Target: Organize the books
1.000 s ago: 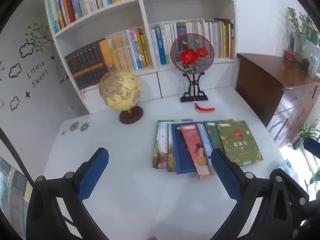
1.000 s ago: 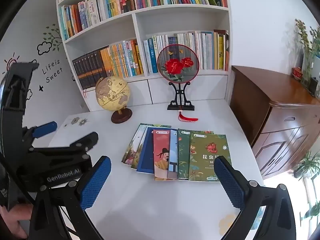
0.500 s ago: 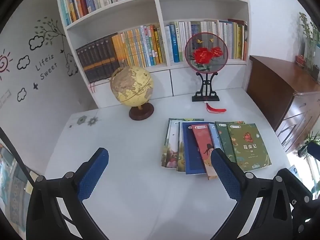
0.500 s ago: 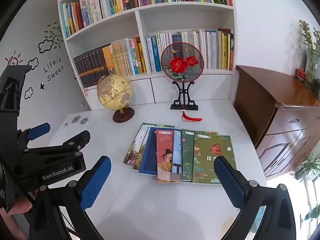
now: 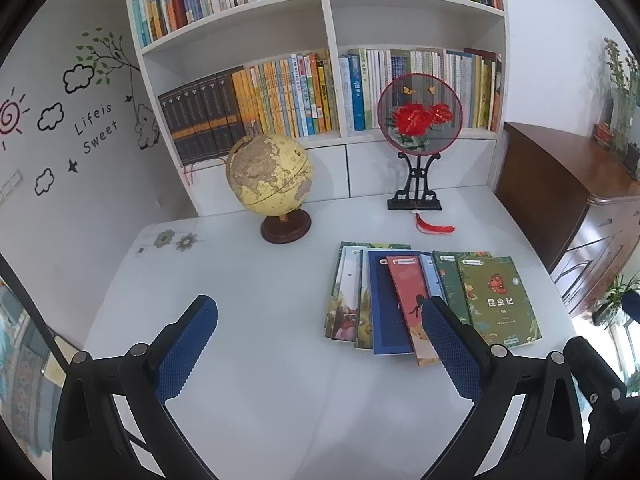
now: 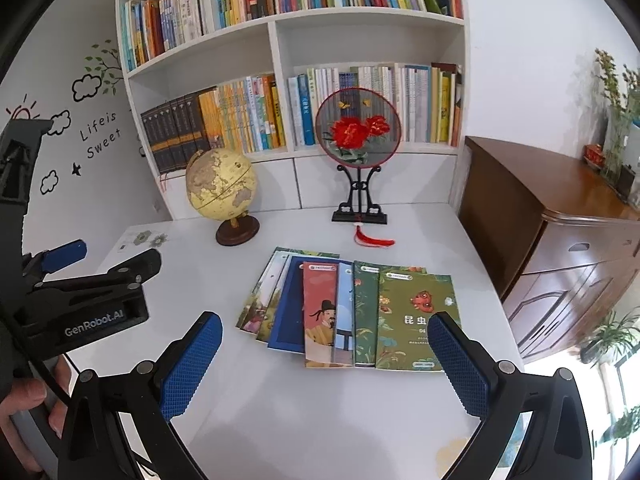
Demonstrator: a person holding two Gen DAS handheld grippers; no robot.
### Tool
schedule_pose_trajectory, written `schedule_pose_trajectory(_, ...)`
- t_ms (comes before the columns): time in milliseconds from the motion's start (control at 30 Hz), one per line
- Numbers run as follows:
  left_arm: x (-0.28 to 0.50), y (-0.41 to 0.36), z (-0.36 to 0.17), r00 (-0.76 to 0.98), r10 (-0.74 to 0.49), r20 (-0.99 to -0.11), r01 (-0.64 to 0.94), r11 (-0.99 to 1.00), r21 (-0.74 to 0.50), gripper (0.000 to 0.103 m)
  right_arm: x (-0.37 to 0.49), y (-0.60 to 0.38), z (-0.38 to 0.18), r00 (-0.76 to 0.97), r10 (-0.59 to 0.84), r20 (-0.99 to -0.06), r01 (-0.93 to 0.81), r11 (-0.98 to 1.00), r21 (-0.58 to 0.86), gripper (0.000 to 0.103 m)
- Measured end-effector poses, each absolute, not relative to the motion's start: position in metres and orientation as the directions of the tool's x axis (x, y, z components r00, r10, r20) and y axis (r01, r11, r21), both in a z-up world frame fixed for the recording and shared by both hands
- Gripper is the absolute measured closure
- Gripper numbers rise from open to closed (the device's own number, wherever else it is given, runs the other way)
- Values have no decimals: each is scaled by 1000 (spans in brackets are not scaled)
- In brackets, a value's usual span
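Observation:
Several thin books lie fanned in an overlapping row on the white table (image 5: 256,380). A green book (image 5: 496,300) is on top at the right end, with a red book (image 5: 404,288) and a dark blue book (image 5: 380,304) to its left. My left gripper (image 5: 318,306) is open and empty above the table, just left of the row. My right gripper (image 6: 324,322) is also open and empty, hovering over the near edge of the green book (image 6: 416,304) and red book (image 6: 320,300). The left gripper (image 6: 108,256) shows at the left of the right wrist view.
A globe (image 5: 270,178) and a round embroidered fan on a black stand (image 5: 418,120) stand behind the books, with a red tassel (image 5: 434,227). A filled white bookshelf (image 5: 320,92) rises at the back. A brown wooden cabinet (image 6: 560,220) borders the table's right side.
The left wrist view has rolled level and shifted, so the books now sit lower and to the right. The right gripper has edged closer to the books. The books have not moved.

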State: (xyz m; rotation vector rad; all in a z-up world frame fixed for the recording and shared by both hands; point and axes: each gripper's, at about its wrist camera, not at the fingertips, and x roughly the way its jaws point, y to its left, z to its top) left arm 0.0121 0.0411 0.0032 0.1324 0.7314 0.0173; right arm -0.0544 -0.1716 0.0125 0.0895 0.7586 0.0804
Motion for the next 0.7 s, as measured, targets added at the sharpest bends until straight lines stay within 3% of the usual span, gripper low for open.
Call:
schedule_pose_trajectory(133,8,38,3,748,51,-662,41,991,123,1,-61,-169,17,750,89,-655,-51,996,77,0)
schedule_pose_trajectory(333,3,36,2,752,35,-659,48,993,107,1,-65,-169,14,746,162,-645,-97,986,136,0)
schedule_pose_trajectory(700,0,32,0,747,-13,-664,64,997,53,1,-74,-177,14,766,165,-621,-77,983,166,0)
